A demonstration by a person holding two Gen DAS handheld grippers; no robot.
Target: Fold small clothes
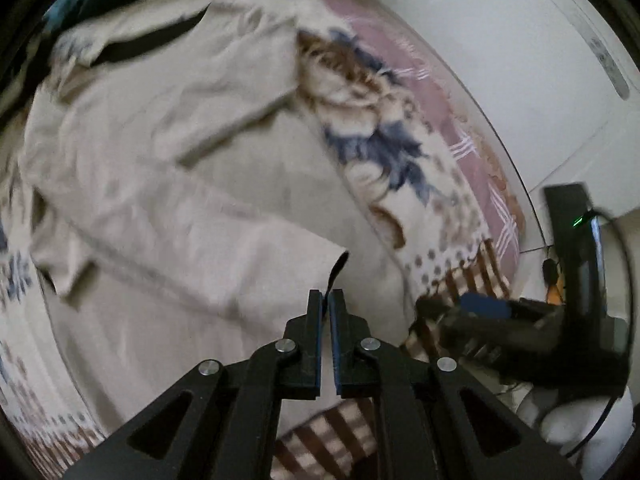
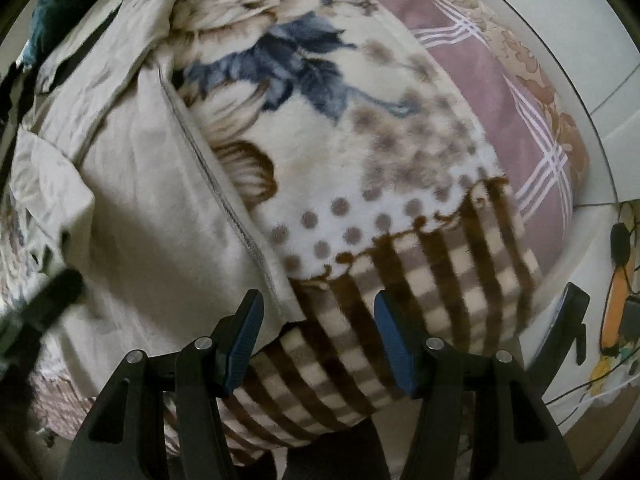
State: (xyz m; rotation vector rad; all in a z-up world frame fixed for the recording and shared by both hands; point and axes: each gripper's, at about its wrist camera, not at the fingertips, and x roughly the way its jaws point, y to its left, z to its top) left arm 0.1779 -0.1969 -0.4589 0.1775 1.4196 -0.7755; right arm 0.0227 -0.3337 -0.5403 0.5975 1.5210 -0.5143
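Dim, motion-blurred, fisheye-warped edges; possibly window glare.

The garment (image 1: pixel 168 152) is plain beige, with a black band (image 1: pixel 148 42) near its far end. The blanket (image 2: pixel 360 152) under it is cream, printed with brown roses, blue leaves and taupe dots, and its edge is checked in dark brown and cream. The sheet (image 2: pixel 472 68) beyond is dusty pink with white crossing lines and tan flowers. Both hand-held grippers, left (image 1: pixel 327 300) and right (image 2: pixel 318 304), are black with blue pads (image 2: pixel 394 340).
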